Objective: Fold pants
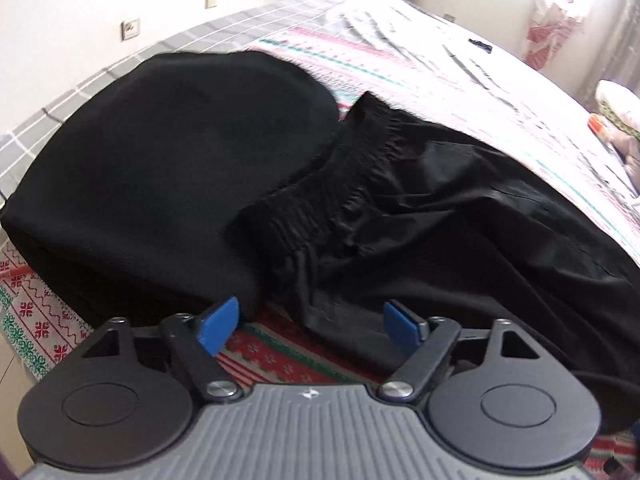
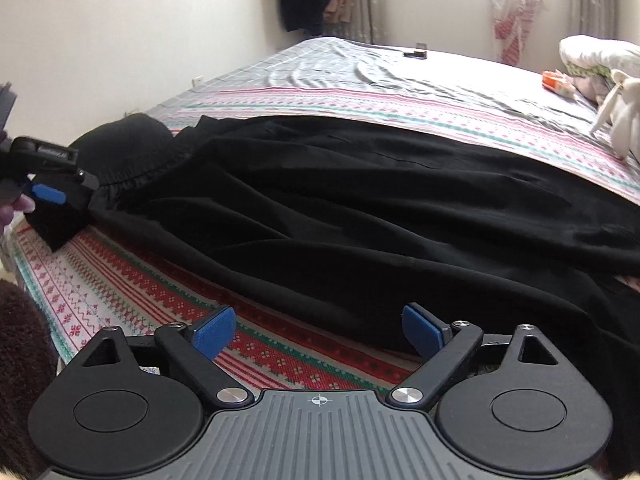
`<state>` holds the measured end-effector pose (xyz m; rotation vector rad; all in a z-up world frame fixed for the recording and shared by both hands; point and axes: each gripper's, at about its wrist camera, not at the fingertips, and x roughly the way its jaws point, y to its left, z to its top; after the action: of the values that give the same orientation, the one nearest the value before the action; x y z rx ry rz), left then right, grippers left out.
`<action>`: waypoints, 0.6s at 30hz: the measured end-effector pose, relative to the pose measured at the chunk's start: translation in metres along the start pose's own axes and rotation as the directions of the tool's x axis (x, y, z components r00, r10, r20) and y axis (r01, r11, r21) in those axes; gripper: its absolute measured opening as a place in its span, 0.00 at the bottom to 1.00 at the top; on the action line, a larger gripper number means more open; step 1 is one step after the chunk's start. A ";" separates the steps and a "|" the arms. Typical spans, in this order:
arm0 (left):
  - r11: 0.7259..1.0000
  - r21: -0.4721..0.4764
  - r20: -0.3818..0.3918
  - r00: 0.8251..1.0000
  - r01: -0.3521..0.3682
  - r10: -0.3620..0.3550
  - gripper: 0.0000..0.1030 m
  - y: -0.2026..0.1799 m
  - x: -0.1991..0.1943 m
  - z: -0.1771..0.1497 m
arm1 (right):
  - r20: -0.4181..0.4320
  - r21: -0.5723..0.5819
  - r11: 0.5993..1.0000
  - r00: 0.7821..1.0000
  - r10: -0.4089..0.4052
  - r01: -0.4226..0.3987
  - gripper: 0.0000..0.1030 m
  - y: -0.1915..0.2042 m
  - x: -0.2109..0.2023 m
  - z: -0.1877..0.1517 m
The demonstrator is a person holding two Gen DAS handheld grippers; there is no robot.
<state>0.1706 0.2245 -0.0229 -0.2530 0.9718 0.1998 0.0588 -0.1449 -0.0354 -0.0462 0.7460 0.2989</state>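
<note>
While the folded black garment (image 1: 160,184) lies at the left, we see the black pants (image 1: 440,216) spread beside it on the patterned bedspread (image 2: 132,280). Our left gripper (image 1: 310,326) stands open over their near hem, gripping nothing. Our right gripper (image 2: 316,332) is open too, above the bare bedspread strip beside the pants' edge.

Two tools (image 1: 310,326); two black garments (image 1: 420,216).
</note>
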 end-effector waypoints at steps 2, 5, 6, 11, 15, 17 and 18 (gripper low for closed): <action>1.000 -0.023 -0.001 1.000 -0.007 0.007 0.95 0.006 0.010 0.002 | -0.004 -0.077 0.997 1.000 0.006 -0.006 0.72 0.008 0.010 -0.001; 1.000 -0.013 0.042 0.999 -0.022 0.023 0.90 0.005 0.011 0.003 | -0.017 -0.172 0.985 1.000 -0.010 0.007 0.60 0.019 0.026 -0.002; 0.999 0.014 0.067 0.997 -0.048 0.047 0.79 0.002 0.008 0.002 | -0.022 -0.193 0.981 1.000 -0.015 0.010 0.54 0.022 0.032 -0.002; 0.977 0.129 0.120 0.980 -0.172 0.157 0.54 -0.014 0.014 -0.001 | -0.059 -0.263 0.964 0.997 -0.048 0.031 0.14 0.029 0.055 -0.004; 0.981 0.110 0.137 0.980 -0.161 0.146 0.37 -0.008 0.015 -0.003 | -0.077 -0.273 0.962 0.997 -0.027 0.005 0.00 0.030 0.053 -0.006; 0.983 0.097 0.156 0.978 -0.156 0.139 0.34 -0.006 0.007 -0.005 | -0.078 -0.274 0.962 0.997 -0.001 -0.021 0.00 0.032 0.044 -0.005; 0.982 0.099 0.163 0.976 -0.159 0.142 0.32 -0.006 0.004 -0.006 | -0.080 -0.271 0.962 0.997 0.011 -0.033 0.00 0.033 0.039 -0.005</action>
<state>0.1694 0.2171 -0.0288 -0.0599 0.8445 0.2986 0.0733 -0.1047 -0.0637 -0.3118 0.7795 0.4215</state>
